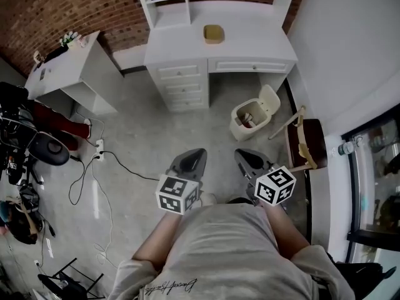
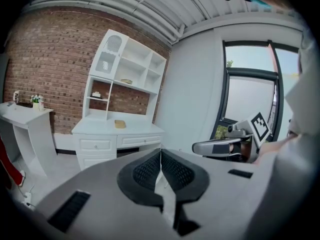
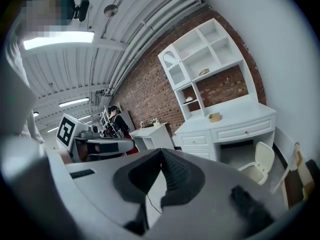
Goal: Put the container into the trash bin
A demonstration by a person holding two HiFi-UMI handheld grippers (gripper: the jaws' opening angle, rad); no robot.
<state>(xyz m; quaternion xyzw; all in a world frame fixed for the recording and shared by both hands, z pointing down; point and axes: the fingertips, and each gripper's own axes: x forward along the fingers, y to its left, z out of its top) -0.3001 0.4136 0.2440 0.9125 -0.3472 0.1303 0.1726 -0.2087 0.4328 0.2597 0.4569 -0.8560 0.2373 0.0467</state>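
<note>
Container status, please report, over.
Left gripper shut, empty; right gripper shut, empty. Container on desk, untouched. Trash bin lid open. Cable on floor, left side.

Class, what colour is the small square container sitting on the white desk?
Tan-yellow; the small square container shows best in the head view.

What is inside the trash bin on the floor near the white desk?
The trash bin has its lid open. Dark, reddish contents show inside, too small to name. The bin's own walls cover the bottom.
</note>
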